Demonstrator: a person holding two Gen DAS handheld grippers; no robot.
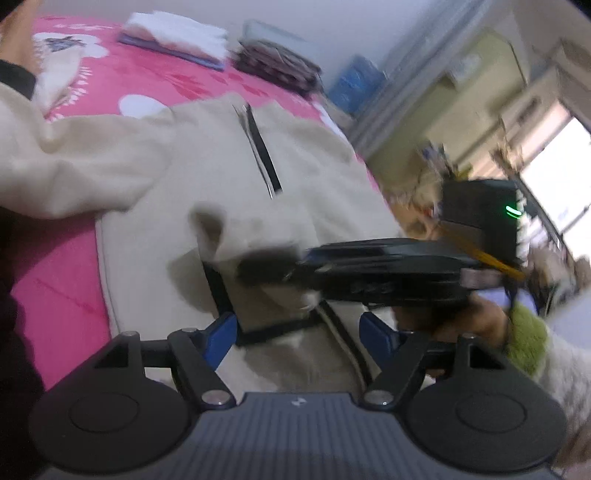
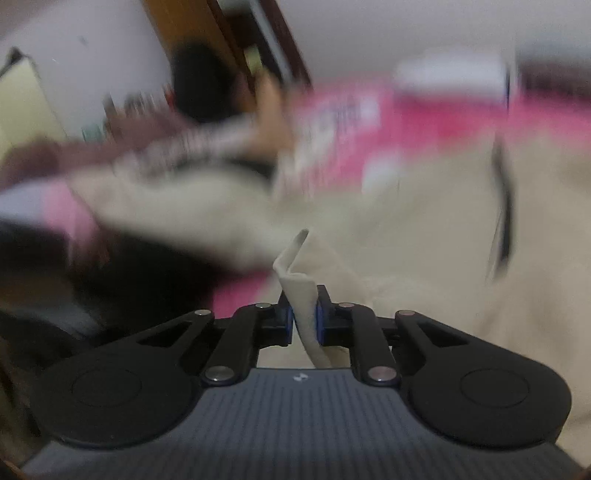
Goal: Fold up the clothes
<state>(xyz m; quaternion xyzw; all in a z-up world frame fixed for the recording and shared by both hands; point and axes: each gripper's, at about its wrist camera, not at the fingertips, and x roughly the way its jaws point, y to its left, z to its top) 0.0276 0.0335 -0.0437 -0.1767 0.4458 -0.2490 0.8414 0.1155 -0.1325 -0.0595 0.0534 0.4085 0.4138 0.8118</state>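
Observation:
A cream fleece jacket [image 1: 236,158] with a black zip pocket [image 1: 260,147] lies spread on a pink bedspread [image 1: 55,295]. My left gripper [image 1: 299,332] hovers over its near part, blue pads [image 1: 221,334] wide apart and gripping nothing, so it is open. In the left wrist view my right gripper [image 1: 258,267] reaches in from the right, shut on a raised fold of the jacket. A hand with a green cuff [image 1: 524,339] holds it. The right wrist view is blurred; there the right gripper [image 2: 303,321] pinches a cream strip of the jacket [image 2: 295,258] between its blue pads.
At the far side of the bed lie a folded white and blue stack [image 1: 173,33] and a dark patterned folded stack [image 1: 277,62]. The bed's edge runs down the right, with a blue box [image 1: 354,85] and furniture beyond. A dark-sleeved arm [image 2: 207,85] shows blurred at upper left.

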